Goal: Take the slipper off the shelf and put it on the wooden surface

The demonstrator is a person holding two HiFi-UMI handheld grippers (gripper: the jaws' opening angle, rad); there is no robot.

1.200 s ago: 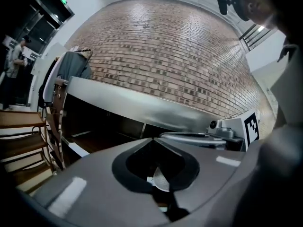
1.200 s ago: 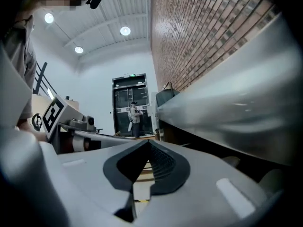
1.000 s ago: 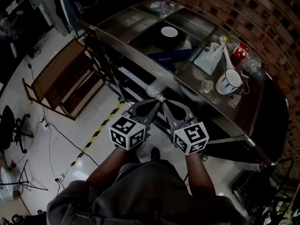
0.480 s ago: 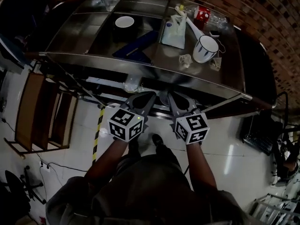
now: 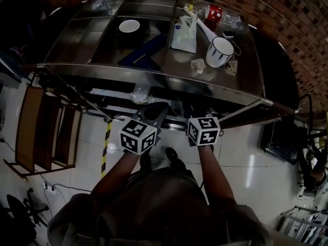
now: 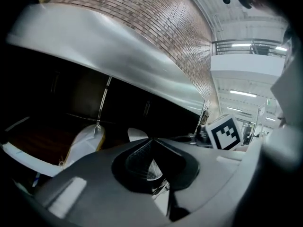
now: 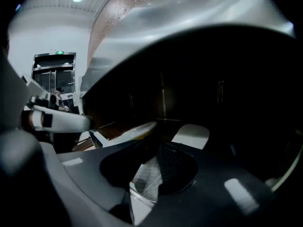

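Both grippers point under the front edge of a steel table [image 5: 154, 76], towards its dark lower shelf. In the left gripper view, a white slipper [image 6: 85, 143] with a yellowish edge lies on the shelf beyond the jaws, with a second white one [image 6: 137, 134] beside it. The right gripper view shows the same pair, one white slipper [image 7: 191, 134] on the right and the other slipper [image 7: 130, 131] on the left. My left gripper [image 6: 150, 140] is shut and holds nothing. The jaws of my right gripper [image 7: 158, 148] are opening, a narrow gap with nothing between them, short of the slippers.
On the table top stand a white mug [image 5: 219, 51], a plastic bag [image 5: 184, 34], a bottle [image 5: 215, 13] and a white plate [image 5: 129, 25]. A wooden rack [image 5: 36, 129] stands on the tiled floor at the left, beside yellow-black tape [image 5: 106, 147]. A brick wall [image 5: 287, 14] runs behind.
The head view has swung to face the table squarely. Both grippers have moved forward to the table's front edge, the right one furthest, and its jaws now show a small gap.
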